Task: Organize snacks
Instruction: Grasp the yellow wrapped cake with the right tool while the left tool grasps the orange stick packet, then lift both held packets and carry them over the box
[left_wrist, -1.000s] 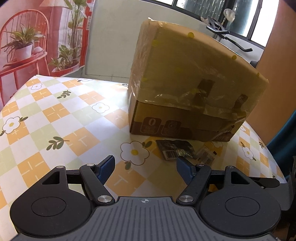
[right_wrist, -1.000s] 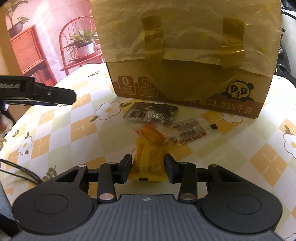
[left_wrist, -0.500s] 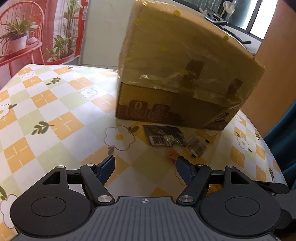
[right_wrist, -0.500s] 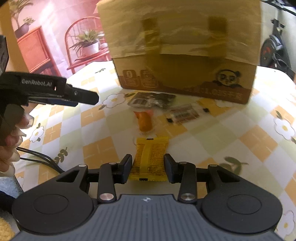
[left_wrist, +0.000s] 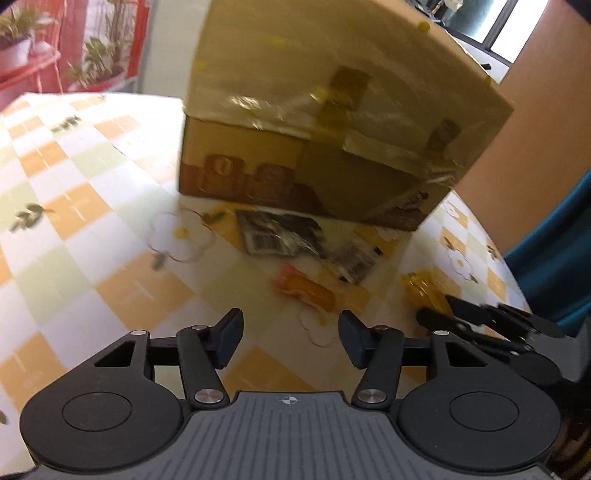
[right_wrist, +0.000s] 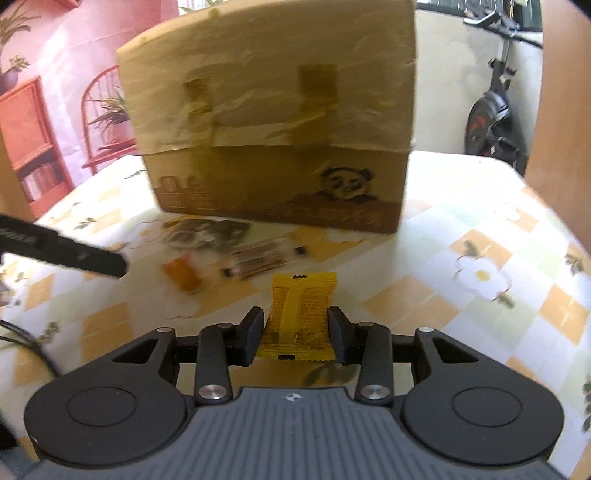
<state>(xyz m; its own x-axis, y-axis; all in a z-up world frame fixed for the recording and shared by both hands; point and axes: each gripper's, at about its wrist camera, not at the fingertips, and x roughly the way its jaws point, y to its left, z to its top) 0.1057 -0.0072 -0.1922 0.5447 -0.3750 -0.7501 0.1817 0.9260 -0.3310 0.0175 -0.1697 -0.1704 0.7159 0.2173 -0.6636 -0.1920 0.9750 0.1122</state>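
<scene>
Daylight, bright, coming from the far-right windows (left_wrist: 498, 33), which are blown out. Glare on the tape across the cardboard box (left_wrist: 332, 110) and on the white tabletop (right_wrist: 461, 192). Box throws a soft shadow onto its near side. Motion blur smears both views; the claw bodies stay sharp. Heavy fisheye bending and dark vignetting at the corners.

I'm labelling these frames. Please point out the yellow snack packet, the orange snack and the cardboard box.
yellow snack packet (right_wrist: 301, 310): right wrist view, wrapper middle
orange snack (left_wrist: 306, 290): left wrist view, its middle
cardboard box (right_wrist: 273, 184): right wrist view, front face
</scene>
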